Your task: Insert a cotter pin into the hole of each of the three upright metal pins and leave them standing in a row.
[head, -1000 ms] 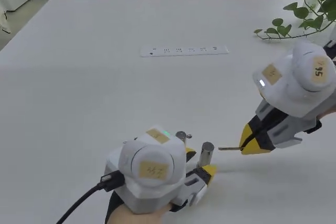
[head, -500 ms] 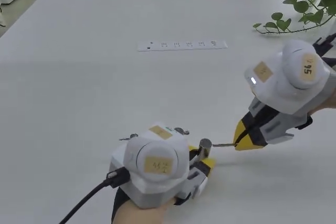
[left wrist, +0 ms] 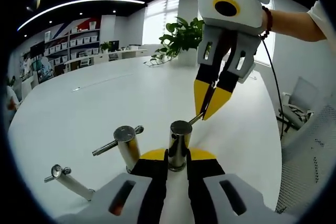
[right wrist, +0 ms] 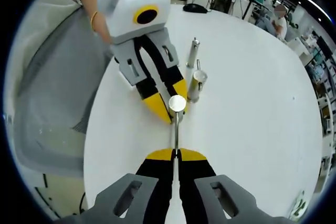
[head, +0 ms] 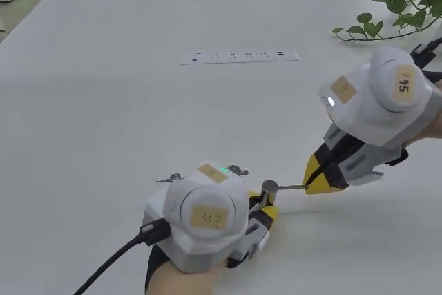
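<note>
My left gripper (left wrist: 178,157) is shut on an upright metal pin (left wrist: 179,141), gripping its lower shaft. My right gripper (right wrist: 176,155) is shut on a thin cotter pin (right wrist: 176,129) whose tip touches the upper part of that metal pin (right wrist: 177,104); whether it is in the hole I cannot tell. In the head view the cotter pin (head: 291,186) lies level between the right gripper (head: 314,183) and the metal pin (head: 268,187), which the left gripper (head: 266,209) holds. Two other metal pins (left wrist: 127,146) (left wrist: 69,180) stand to the left, each with a cotter pin through it.
A white power strip (head: 238,56) lies further back on the white table (head: 103,101). A green plant (head: 404,1) sits at the far right corner. A black cable (head: 114,267) trails from the left gripper toward the near edge.
The right gripper has carried the cotter pin leftward until its tip meets the held metal pin. The left gripper stays shut on that pin.
</note>
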Motion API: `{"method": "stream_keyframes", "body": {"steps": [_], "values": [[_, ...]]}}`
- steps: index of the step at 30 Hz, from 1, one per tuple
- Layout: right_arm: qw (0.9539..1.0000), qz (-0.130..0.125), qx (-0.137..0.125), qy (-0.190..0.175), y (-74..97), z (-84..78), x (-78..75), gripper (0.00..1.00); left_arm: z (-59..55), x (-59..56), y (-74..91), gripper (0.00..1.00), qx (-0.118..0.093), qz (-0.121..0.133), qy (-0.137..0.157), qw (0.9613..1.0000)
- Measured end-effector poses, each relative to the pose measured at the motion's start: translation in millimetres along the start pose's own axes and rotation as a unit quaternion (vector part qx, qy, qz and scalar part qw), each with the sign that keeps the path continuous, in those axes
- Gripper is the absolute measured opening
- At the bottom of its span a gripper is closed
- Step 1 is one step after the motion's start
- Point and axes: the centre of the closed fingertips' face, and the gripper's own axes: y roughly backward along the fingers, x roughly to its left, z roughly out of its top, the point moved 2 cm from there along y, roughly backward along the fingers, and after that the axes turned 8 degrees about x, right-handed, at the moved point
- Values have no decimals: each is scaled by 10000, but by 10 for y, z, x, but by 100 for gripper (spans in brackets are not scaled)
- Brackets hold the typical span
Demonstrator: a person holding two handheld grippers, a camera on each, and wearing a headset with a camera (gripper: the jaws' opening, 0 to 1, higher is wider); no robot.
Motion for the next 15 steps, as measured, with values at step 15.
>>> {"method": "stream_keyframes", "body": {"steps": [15], "values": [[9996, 1, 8, 291, -6, 138, -19, 3, -13, 7, -15, 12, 6, -39, 21, 10000]]}}
